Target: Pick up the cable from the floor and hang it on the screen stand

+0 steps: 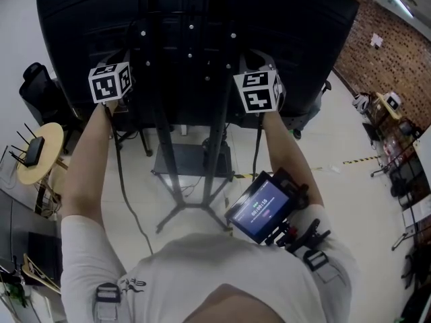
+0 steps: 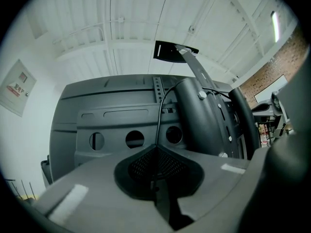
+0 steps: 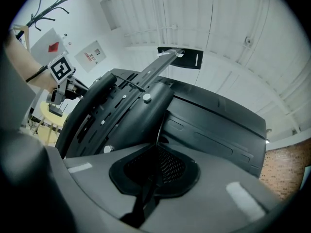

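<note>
Screen (image 1: pixel 289 19) cropped up top, cable (image 3: pixel 159 130) mid-run lost behind the stand (image 3: pixel 131 115), floor clutter (image 1: pixel 389 108) way too tiny

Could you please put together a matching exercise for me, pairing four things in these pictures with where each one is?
Things
1. cable
2. router
3. brick wall
4. small lit display

Places
A. at the upper right of the head view
B. beside the person's right arm
C. pinched in the shut jaws of both the left gripper and the right gripper
D. on the round table at the left

Pairs: 1-C, 2-D, 3-A, 4-B
</note>
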`<state>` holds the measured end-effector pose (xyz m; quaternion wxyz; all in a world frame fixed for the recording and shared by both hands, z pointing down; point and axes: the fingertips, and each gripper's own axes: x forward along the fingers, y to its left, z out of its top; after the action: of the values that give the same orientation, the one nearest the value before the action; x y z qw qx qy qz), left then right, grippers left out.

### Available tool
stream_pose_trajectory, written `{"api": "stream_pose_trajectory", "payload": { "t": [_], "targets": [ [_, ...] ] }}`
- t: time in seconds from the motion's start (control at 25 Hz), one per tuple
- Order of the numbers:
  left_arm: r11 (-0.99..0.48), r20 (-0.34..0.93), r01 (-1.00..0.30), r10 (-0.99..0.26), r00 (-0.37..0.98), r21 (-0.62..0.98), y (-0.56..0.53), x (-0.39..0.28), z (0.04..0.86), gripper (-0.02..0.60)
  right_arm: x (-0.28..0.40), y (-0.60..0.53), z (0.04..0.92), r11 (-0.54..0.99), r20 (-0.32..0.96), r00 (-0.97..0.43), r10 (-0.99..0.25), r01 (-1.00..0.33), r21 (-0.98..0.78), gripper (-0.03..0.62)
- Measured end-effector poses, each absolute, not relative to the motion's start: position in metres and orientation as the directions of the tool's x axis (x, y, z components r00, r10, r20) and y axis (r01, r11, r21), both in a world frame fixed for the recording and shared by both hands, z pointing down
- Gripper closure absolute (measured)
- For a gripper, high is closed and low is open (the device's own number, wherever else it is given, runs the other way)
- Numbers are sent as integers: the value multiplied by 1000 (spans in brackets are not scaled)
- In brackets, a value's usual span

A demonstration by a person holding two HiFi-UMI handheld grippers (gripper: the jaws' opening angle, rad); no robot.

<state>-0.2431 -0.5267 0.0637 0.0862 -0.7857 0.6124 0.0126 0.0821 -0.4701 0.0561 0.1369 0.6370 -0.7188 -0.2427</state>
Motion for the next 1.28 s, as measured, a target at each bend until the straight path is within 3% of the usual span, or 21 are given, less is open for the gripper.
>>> {"api": "stream_pose_trajectory", "payload": {
  "t": [0.36,0.8,1.04,1.28],
  "targets": [
    [-236,-182,-957,-947,265,-167,-521,-234,69,572,80,-468,58,70,-147,-164,-976,-864,498,571],
    [-260,-226,-961,-935,274,-90,-506,-233,81,571,81,-465,56,87,-194,-187,-963,-897,433,555],
    [-258,-197,-962,-942,270,-86,-493,-241,114,511,82,-463,73,104,-187,-195,-963,-906,410,537],
    [-259,-180,-960,-944,275,-108,-471,-237,129,505,83,-457,87,129,-160,-204,-966,-912,389,525]
  ]
}}
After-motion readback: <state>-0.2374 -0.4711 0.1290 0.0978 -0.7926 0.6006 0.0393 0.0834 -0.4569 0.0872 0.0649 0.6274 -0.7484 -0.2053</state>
